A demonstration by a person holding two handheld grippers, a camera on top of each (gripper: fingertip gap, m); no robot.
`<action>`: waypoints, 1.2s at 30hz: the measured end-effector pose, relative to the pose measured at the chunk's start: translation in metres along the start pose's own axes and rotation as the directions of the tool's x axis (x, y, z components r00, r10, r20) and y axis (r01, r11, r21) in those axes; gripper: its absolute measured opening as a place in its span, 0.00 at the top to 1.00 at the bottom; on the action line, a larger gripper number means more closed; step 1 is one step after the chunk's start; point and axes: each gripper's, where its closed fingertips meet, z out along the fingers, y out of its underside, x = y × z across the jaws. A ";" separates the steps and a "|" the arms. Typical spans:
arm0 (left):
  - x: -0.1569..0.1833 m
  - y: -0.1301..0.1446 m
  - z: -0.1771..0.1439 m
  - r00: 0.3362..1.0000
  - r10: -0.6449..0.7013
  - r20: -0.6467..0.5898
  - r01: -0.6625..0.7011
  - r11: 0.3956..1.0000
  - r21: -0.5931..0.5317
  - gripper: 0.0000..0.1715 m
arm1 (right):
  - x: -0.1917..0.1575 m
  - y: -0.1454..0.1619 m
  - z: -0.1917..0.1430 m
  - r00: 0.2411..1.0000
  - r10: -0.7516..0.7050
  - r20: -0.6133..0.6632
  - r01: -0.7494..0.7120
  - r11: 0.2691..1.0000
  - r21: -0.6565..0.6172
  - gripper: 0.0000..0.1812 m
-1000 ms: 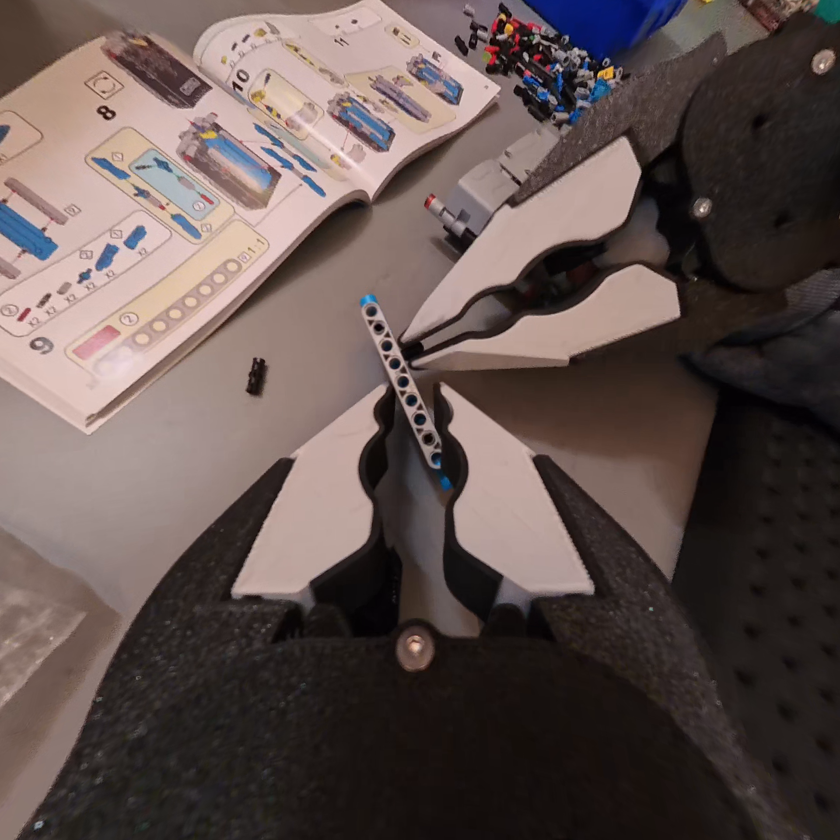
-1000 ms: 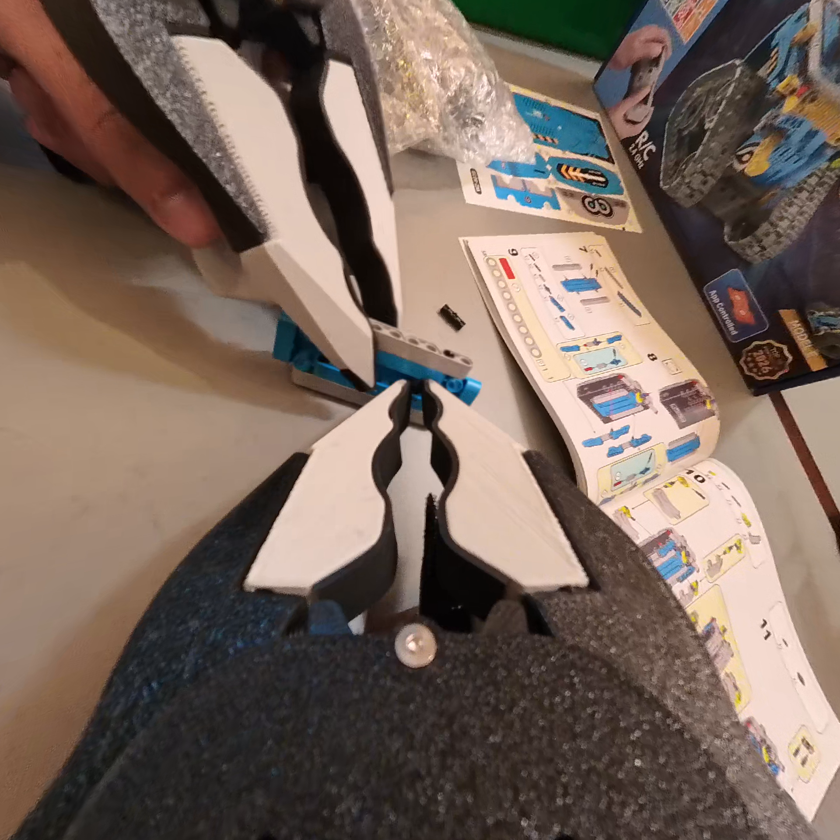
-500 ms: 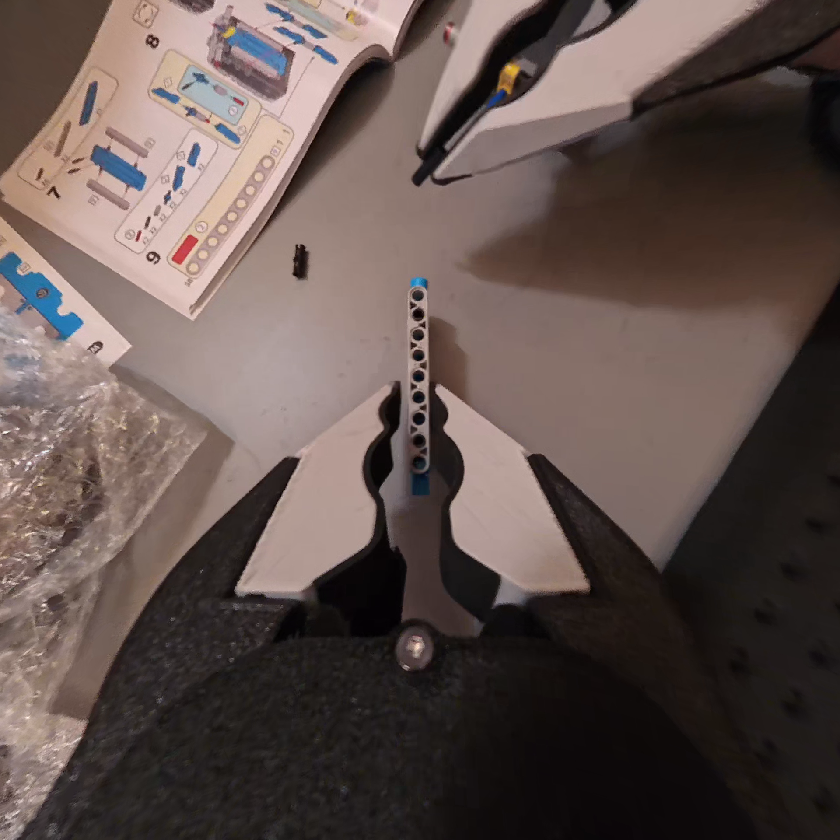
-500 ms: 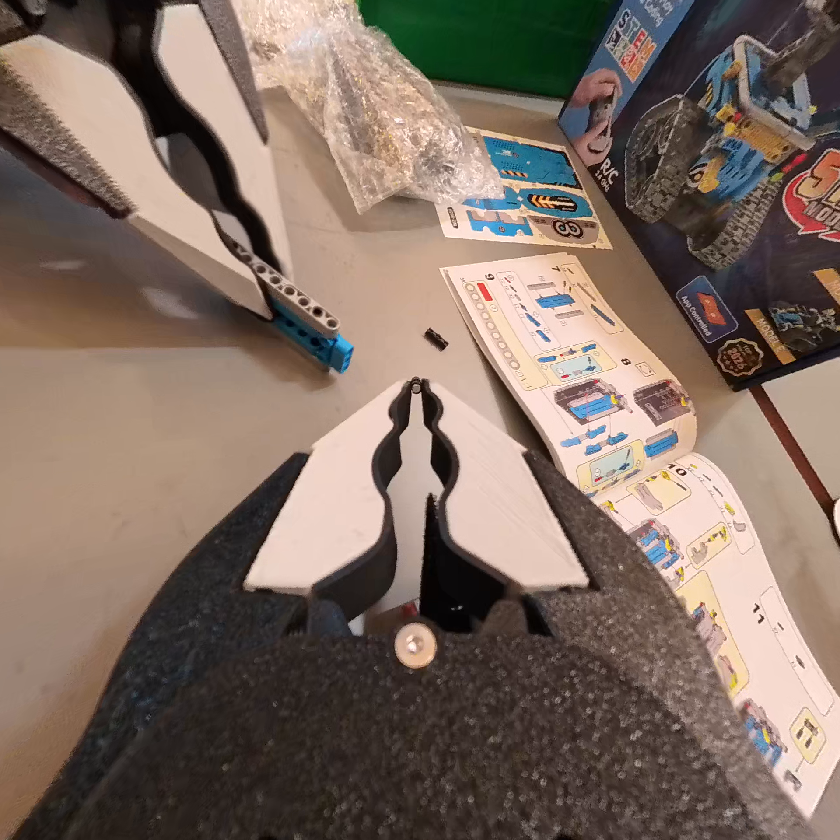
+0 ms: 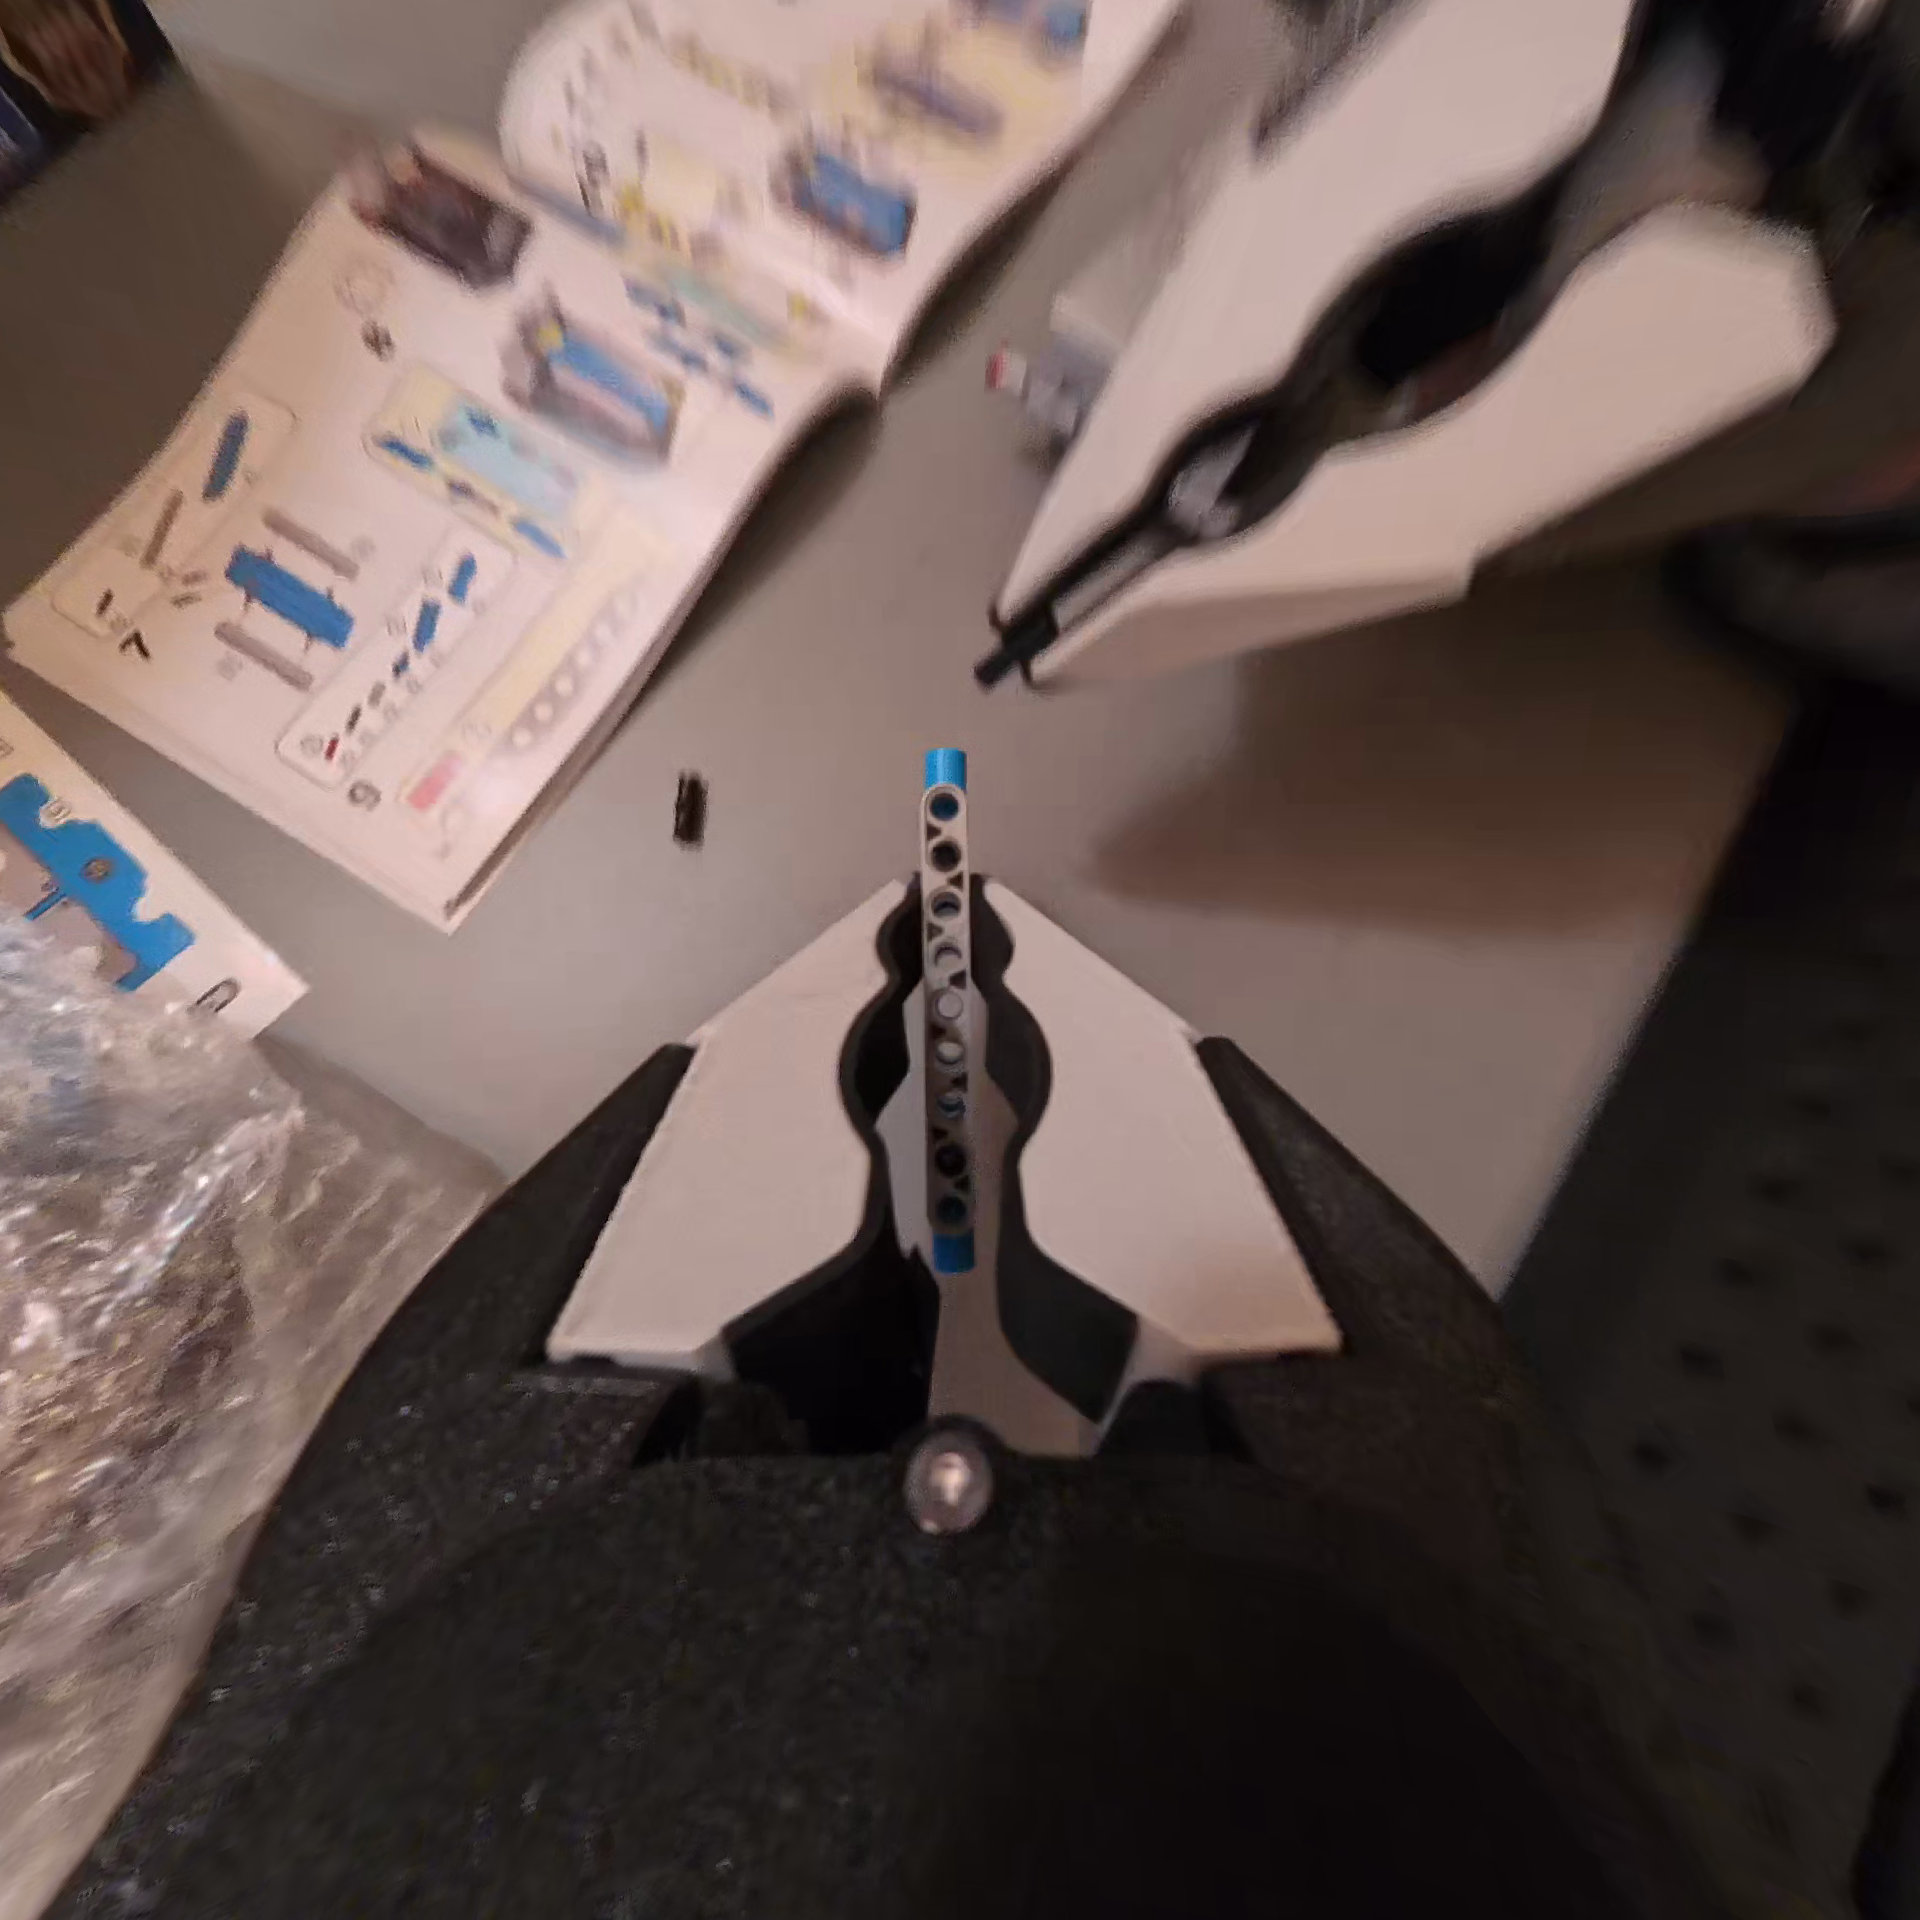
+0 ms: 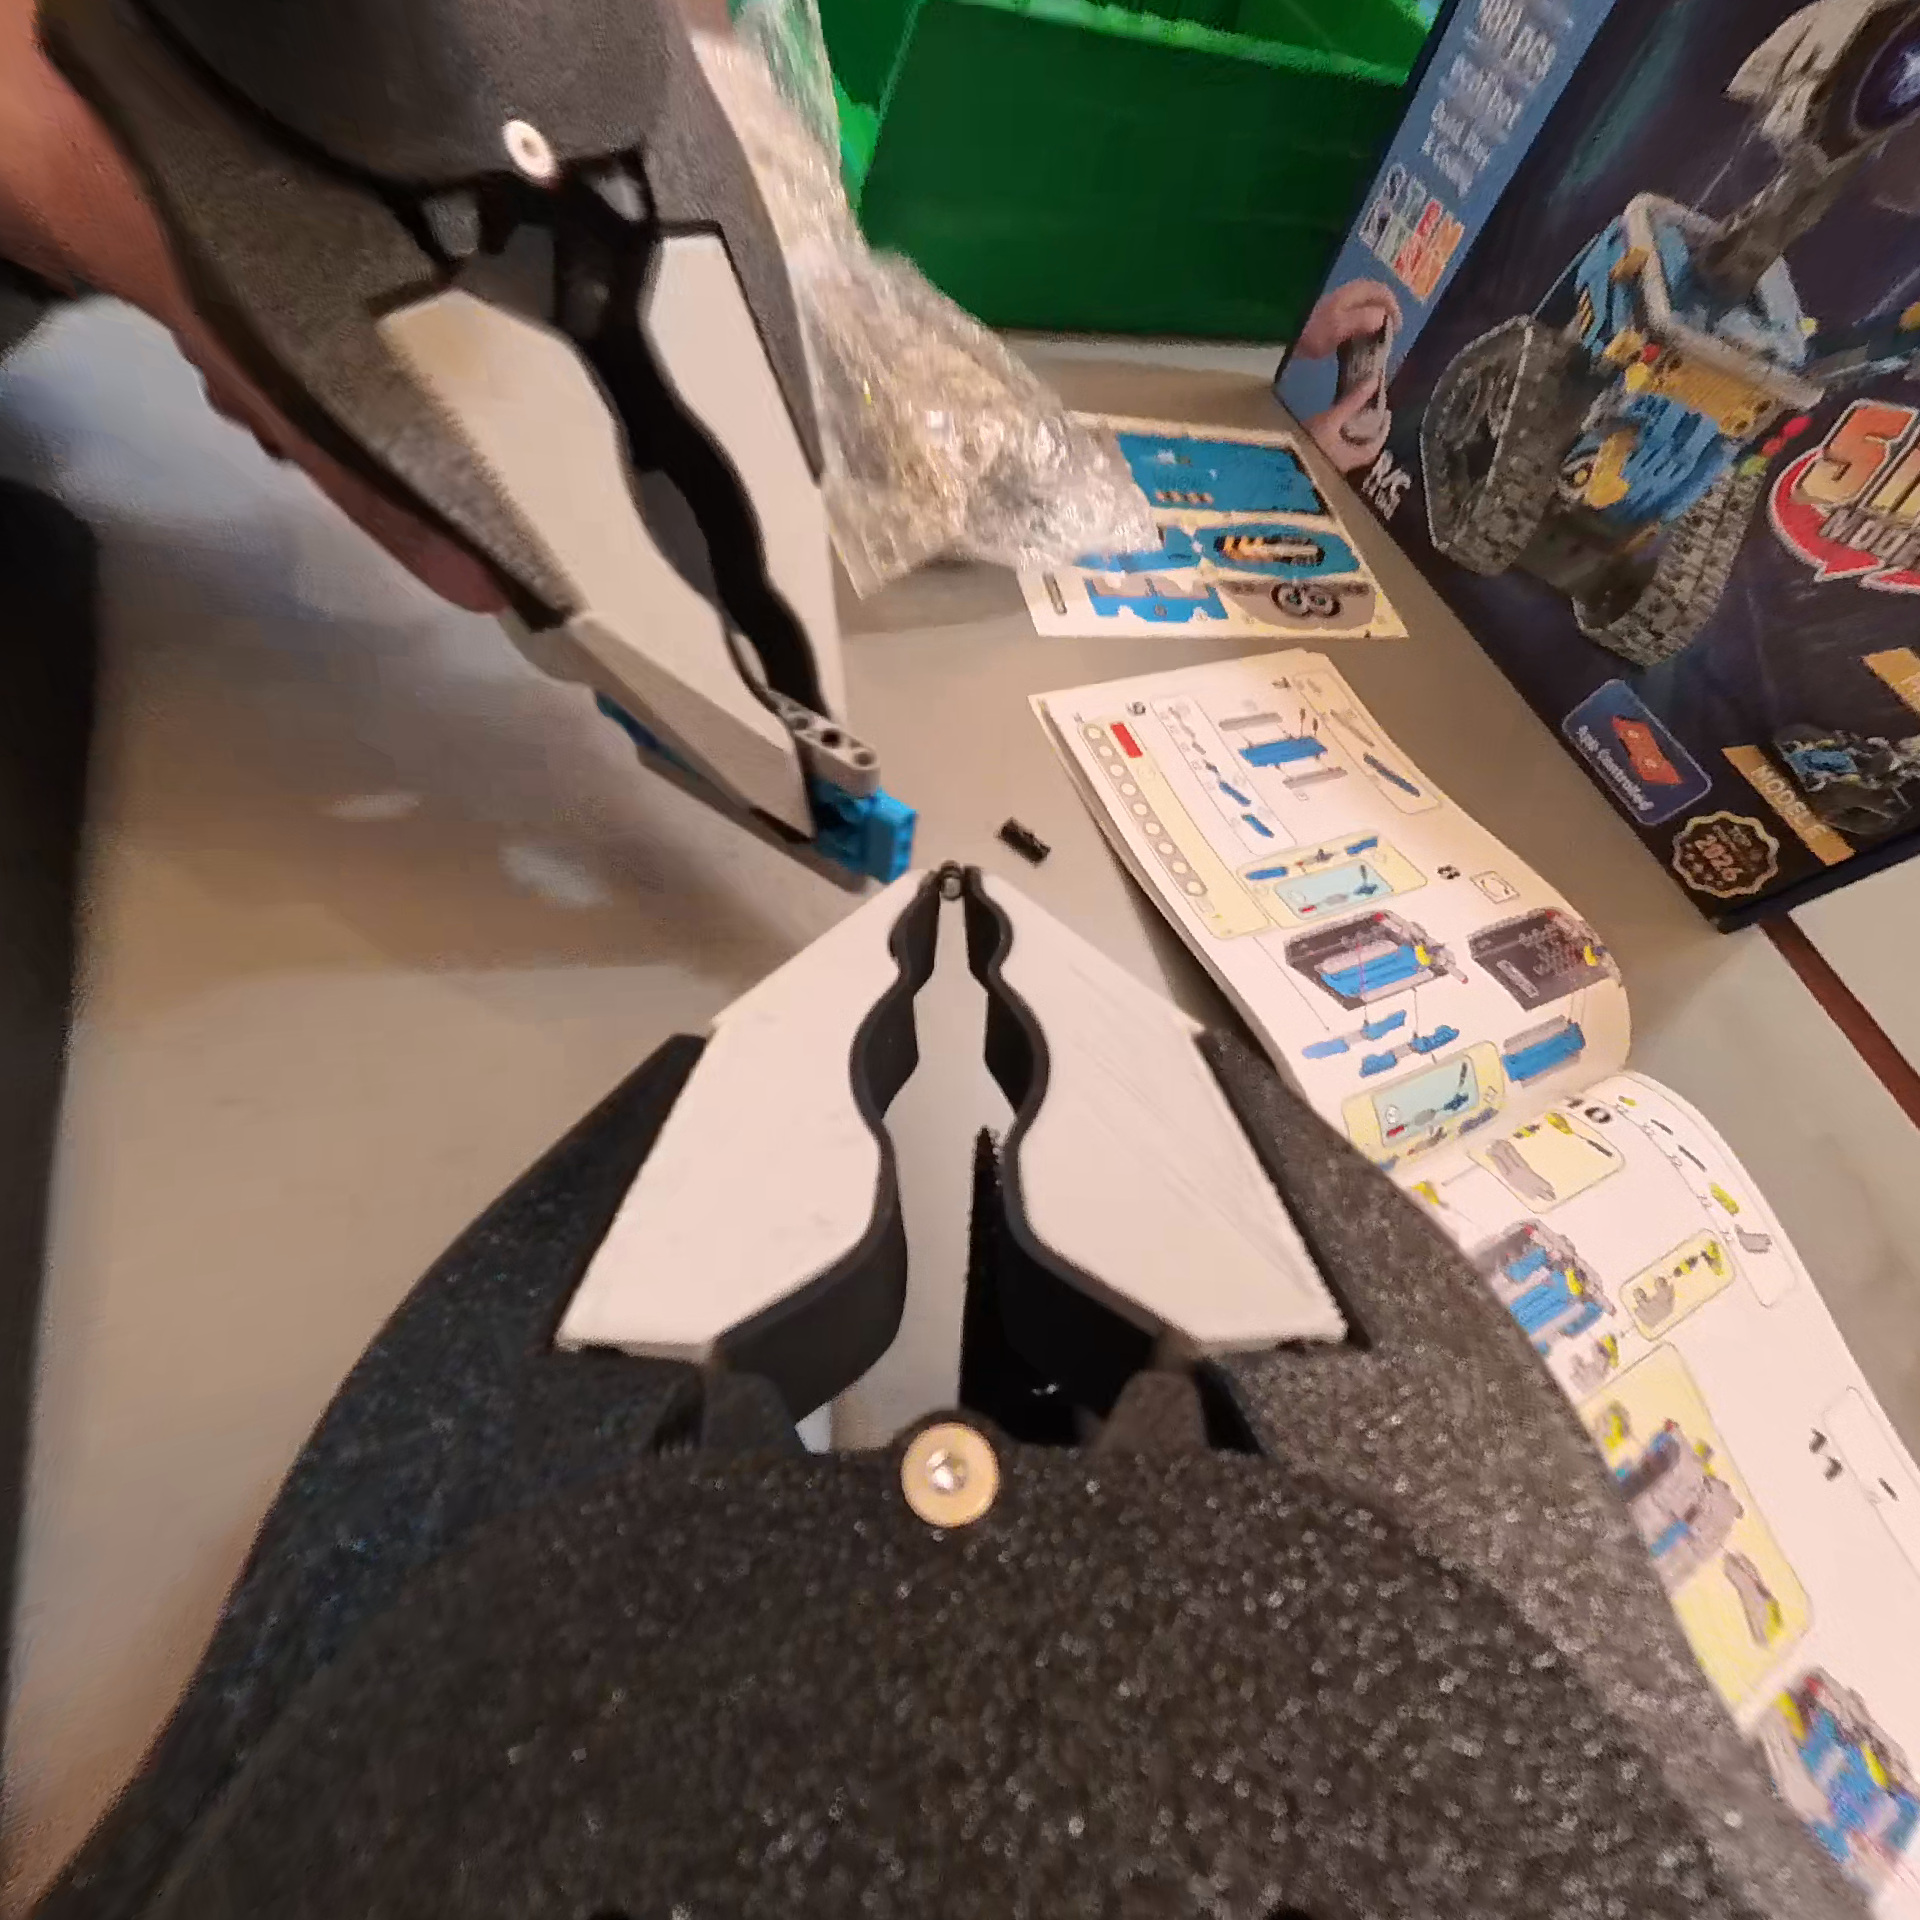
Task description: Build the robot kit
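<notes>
Jaws of my left gripper are pinched on a grey beam, a long strip with a row of holes backed by a blue piece; its far end sticks out past the tips, above the counter. My right gripper has its jaws pressed together on a small black pin, just its end showing at the tips. In the right wrist view that pin sits just beside the blue end of the beam, not touching.

Both views are blurred, so fine alignment is hard to judge. My judgement: the beam should be held steady and level, and the pin lined up square to a hole before any push; a skewed pin would likely slip from so narrow a grip.

Second loose black pin lies on the counter near the open booklet. Beyond it: a sticker sheet, a crinkled plastic bag, a printed box, a green bin.

Booklet, sheet and box all carry print; I do not transcribe it.
</notes>
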 end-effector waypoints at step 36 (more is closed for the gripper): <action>0.007 -0.069 -0.017 0.918 -0.231 -0.323 0.377 0.764 0.524 0.96 | 0.016 -0.048 -0.022 0.938 -0.153 -0.311 0.210 0.965 0.158 0.99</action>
